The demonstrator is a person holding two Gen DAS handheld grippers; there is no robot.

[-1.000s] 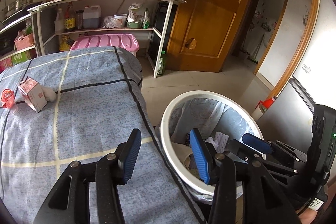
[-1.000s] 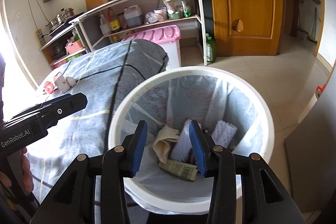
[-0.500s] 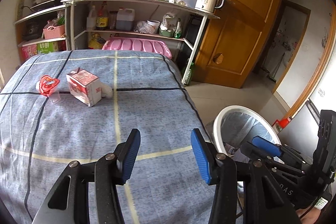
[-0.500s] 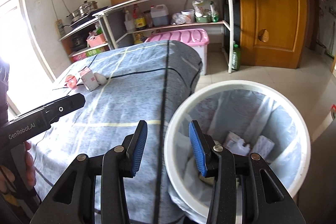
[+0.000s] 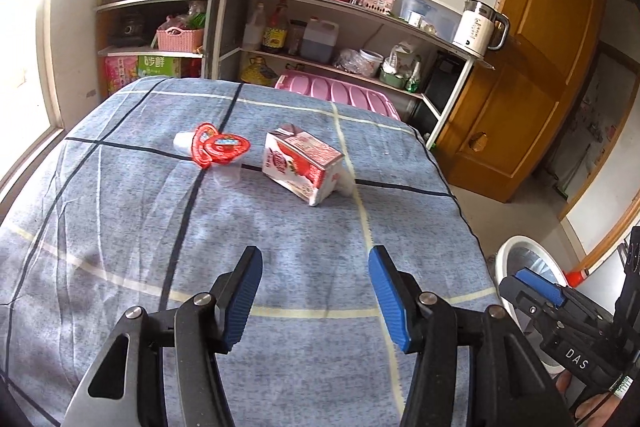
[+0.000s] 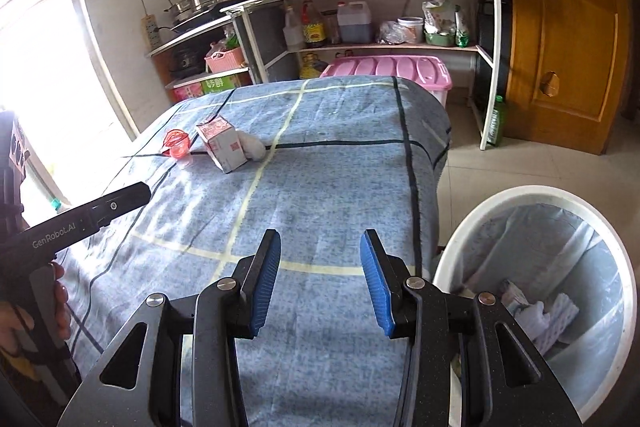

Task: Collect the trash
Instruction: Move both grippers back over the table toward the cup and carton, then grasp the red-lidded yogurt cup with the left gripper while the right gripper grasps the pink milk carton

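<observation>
A red and white carton point(image 5: 302, 163) lies on its side on the blue checked tablecloth point(image 5: 120, 227), with white crumpled paper point(image 5: 345, 183) behind it. To its left lies a clear plastic cup with a red foil lid point(image 5: 220, 151). My left gripper point(image 5: 315, 269) hovers over the cloth short of them, its jaws opening with nothing between them. My right gripper point(image 6: 320, 255) is open and empty above the cloth's near right part. The carton point(image 6: 222, 145) and cup point(image 6: 177, 143) lie far ahead on its left. The white lined bin point(image 6: 532, 291) holds several pieces of trash.
Shelves point(image 5: 344, 23) with bottles, pots and a white kettle point(image 5: 480, 29) stand behind the table, with a pink storage box point(image 5: 340, 93) under them. A wooden door point(image 5: 536, 75) is at right. The bin point(image 5: 524, 263) stands on the floor beside the table's right edge.
Both grippers have swung left from over the bin to above the tablecloth. The carton and cup now lie ahead of my left gripper, whose jaws stand wider.
</observation>
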